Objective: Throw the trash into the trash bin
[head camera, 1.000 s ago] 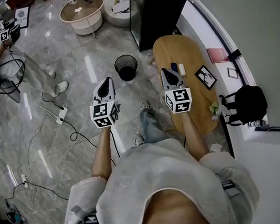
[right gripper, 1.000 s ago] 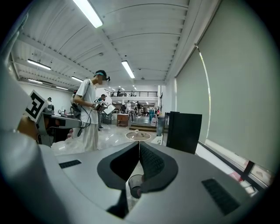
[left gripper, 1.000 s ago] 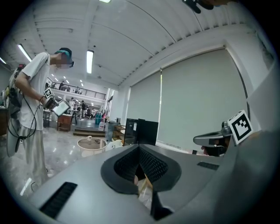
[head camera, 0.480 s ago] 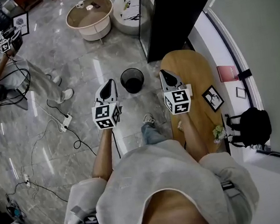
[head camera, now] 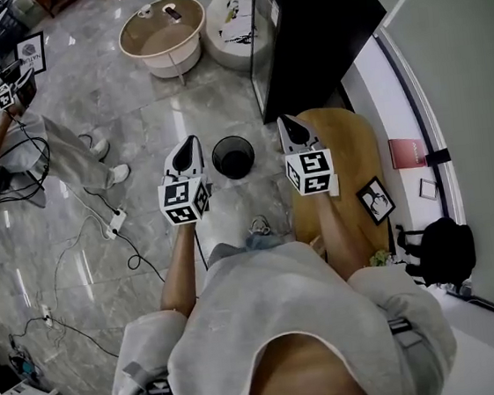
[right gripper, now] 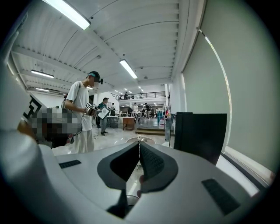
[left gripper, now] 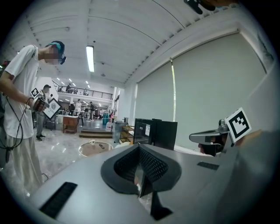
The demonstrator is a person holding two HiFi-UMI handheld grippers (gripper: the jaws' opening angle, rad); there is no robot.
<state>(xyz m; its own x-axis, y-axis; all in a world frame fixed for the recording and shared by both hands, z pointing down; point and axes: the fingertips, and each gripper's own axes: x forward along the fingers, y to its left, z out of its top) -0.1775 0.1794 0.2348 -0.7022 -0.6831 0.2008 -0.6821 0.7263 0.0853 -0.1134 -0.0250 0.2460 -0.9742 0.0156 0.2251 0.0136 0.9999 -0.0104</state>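
Observation:
The black mesh trash bin (head camera: 233,156) stands on the grey marble floor, its inside dark. In the head view it lies between my two grippers, just ahead of their tips. My left gripper (head camera: 191,144) is held out to the bin's left and my right gripper (head camera: 286,123) to its right, over the edge of a wooden oval table (head camera: 352,149). Both point nearly level. In the left gripper view the jaws (left gripper: 139,147) meet at the tips, and in the right gripper view the jaws (right gripper: 139,143) are closed too. I see no trash in either. The bin is hidden in both gripper views.
A tall black cabinet (head camera: 312,25) stands beyond the table. A round white tub table (head camera: 163,26) is further off. Another person (head camera: 19,138) with grippers stands at the left, with cables and a power strip (head camera: 114,223) on the floor. A photo frame (head camera: 374,200) sits on the table, a backpack (head camera: 437,250) beside it.
Both grippers have moved forward together. The bin, once well ahead of them, now sits between their tips. The right gripper has passed along the wooden table. Jaws stay closed.

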